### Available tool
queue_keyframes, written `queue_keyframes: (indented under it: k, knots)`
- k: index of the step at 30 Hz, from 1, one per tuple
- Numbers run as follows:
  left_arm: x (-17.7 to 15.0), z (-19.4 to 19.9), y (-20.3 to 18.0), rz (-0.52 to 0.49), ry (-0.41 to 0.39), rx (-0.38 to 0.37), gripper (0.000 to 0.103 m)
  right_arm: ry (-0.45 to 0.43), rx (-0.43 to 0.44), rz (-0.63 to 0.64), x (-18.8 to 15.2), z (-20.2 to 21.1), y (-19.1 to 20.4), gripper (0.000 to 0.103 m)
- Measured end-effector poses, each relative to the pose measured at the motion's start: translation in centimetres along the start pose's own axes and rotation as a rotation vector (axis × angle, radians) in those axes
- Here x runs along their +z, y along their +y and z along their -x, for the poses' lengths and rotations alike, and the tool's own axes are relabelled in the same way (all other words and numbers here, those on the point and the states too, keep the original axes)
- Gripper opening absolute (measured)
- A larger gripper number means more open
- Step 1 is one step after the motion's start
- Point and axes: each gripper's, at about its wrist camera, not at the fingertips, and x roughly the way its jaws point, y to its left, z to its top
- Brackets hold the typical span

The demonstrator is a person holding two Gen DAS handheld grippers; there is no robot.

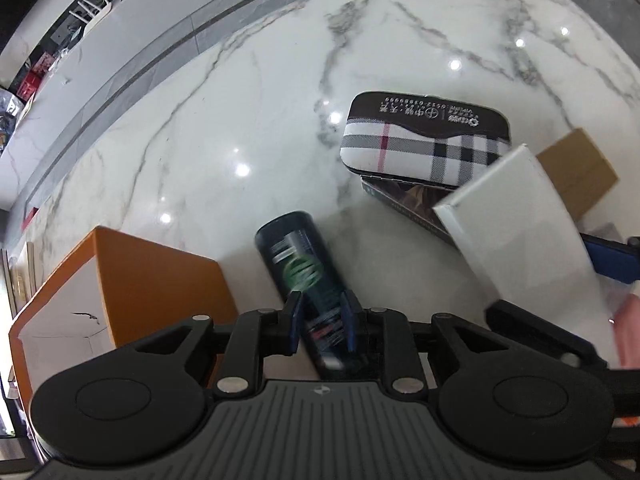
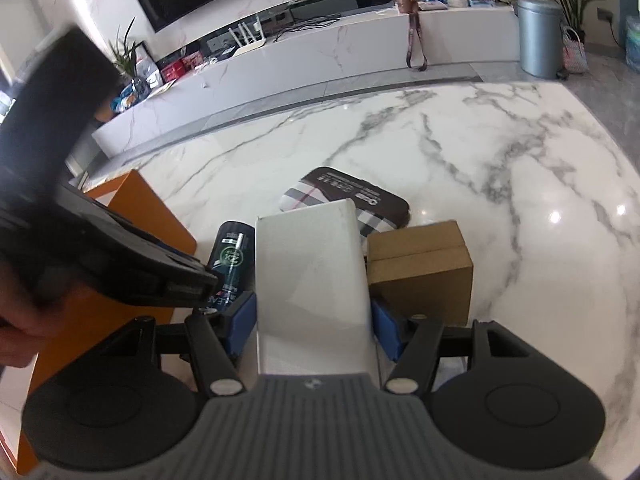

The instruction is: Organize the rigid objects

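Blurred and cut off at its lower end, the dark bottle (image 1: 308, 280) sits lower centre between the left gripper (image 1: 322, 312) pads, jaws narrowly apart; contact unclear. Right gripper (image 2: 314, 316) clamps the white box (image 2: 312, 276) mid-frame. Only that view shows the whole brown carton (image 2: 420, 264) beside the plaid case (image 2: 352, 200).

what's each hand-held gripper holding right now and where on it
Right hand-held gripper: white box, clamped across its long side faces, near end. Left hand-held gripper: dark bottle sits between its fingers near one end; whether they grip it cannot be told.
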Motion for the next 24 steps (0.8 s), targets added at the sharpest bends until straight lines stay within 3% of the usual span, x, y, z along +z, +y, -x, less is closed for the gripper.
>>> queue_keyframes:
  k: [3,13,18,24]
  knots:
    - [0.3,-0.5,-0.6,-0.016,0.008,0.041,0.036,-0.005,0.014,0.002,-0.1,-0.2,-0.6,0.063]
    - [1.0,-2.1,-2.2,-0.11,0.091,0.175,0.041,-0.024,0.057,0.004,-0.4,-0.8,-1.4,0.063]
    - [0.3,-1.5,-2.4,-0.1,0.072,0.146,0.037,-0.035,0.074,0.005,-0.6,-0.7,-1.6,0.063]
    - [-2.3,1.7,-0.8,0.059,-0.066,-0.004,0.033,-0.039,0.124,-0.043,-0.8,-0.3,-2.6,0.062]
